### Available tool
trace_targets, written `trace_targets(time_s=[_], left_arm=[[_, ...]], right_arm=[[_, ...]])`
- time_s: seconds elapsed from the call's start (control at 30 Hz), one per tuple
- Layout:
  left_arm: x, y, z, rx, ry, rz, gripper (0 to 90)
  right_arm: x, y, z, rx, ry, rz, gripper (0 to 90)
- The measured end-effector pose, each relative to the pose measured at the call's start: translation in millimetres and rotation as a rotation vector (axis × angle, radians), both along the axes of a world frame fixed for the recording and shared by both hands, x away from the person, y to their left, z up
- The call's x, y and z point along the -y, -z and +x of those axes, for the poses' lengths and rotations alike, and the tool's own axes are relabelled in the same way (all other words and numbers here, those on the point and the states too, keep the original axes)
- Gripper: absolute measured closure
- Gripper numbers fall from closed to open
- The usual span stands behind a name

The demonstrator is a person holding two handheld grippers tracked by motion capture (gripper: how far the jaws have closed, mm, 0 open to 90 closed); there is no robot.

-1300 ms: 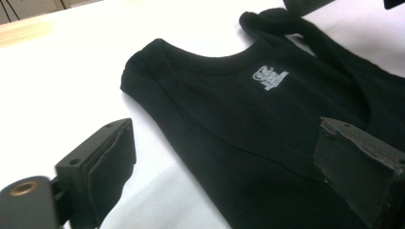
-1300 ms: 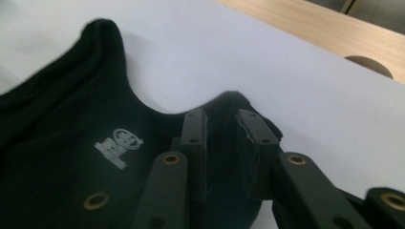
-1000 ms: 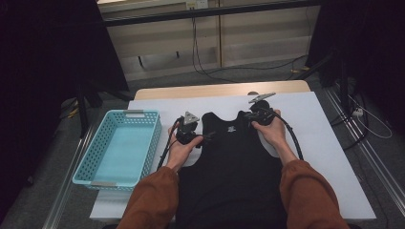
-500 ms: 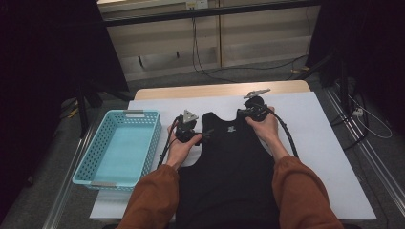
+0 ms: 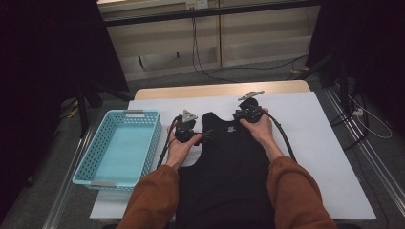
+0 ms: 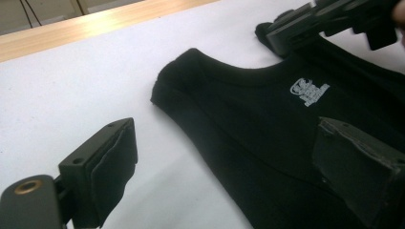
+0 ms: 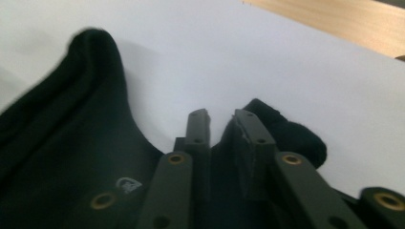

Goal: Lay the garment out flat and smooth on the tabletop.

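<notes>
A blue plastic basket [image 5: 117,145] is sitting at the left of the white-covered table [image 5: 315,143], well apart from the work. Next to it, the left gripper [image 6: 229,164] is being held low over the table, its fingers [image 6: 112,176] spread wide with nothing between them. One is hanging over bare table and the other over the fabric, so the left shoulder strap is lying just ahead of the gap.

A black sleeveless top [image 5: 229,162] is lying flat in the middle of the table. Its long axis is running from the person's edge away toward the far side, with the neckline and both straps at the far end.

At the right, the right gripper [image 7: 220,126] is being held at the right shoulder strap. Its fingers [image 7: 197,129] have just been opening and are standing narrowly parted; the strap is lying between them, seemingly no longer pinched.

Both hands are about equally near their own strap, and any coming grasp is judged to depend on that alignment.
</notes>
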State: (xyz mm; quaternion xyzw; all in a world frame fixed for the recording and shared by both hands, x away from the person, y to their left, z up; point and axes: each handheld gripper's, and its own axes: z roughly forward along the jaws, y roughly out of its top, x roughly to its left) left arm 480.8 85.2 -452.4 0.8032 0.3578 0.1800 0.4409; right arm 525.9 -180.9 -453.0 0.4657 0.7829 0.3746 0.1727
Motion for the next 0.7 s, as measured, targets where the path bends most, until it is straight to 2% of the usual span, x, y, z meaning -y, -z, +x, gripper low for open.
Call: trace_targets(time_s=[0.07,0.13,0.2,0.23,0.3,0.4,0.5,0.63,0.7], left_arm=[[0.9,1.1,1.6,0.002,-0.006,0.014,9.0],[1.9,2.2,2.9,-0.014,0.001,0.003,9.0],[2.3,2.2,3.2,-0.013,-0.005,0.011,8.8],[3.2,2.8,3.0,-0.006,-0.003,0.022,8.8],[3.8,2.8,2.2,-0.001,-0.004,0.038,9.8],[2.2,2.7,3.4,-0.009,-0.022,0.039,13.1],[0.9,2.9,3.5,-0.025,-0.028,0.04,12.8],[-0.2,0.7,2.5,-0.021,-0.029,0.04,12.6],[-0.3,-0.9,1.1,-0.021,-0.023,0.041,12.5]], right_arm=[[5.3,-4.4,-1.6,0.013,0.0,0.015,68.4],[10.8,-7.1,-4.0,0.023,0.009,0.018,65.4],[16.1,-9.0,-8.1,0.033,0.011,0.028,66.6],[17.7,-9.3,-9.8,0.034,0.015,0.03,68.0],[23.4,-9.3,-15.0,0.038,0.009,0.034,79.4],[28.9,-5.5,-20.7,0.021,-0.001,0.028,88.5],[27.8,0.7,-25.8,0.009,-0.018,0.013,86.7],[20.8,7.1,-29.2,-0.003,-0.04,-0.025,79.9],[18.0,6.7,-30.6,0.002,-0.046,-0.033,73.2]])
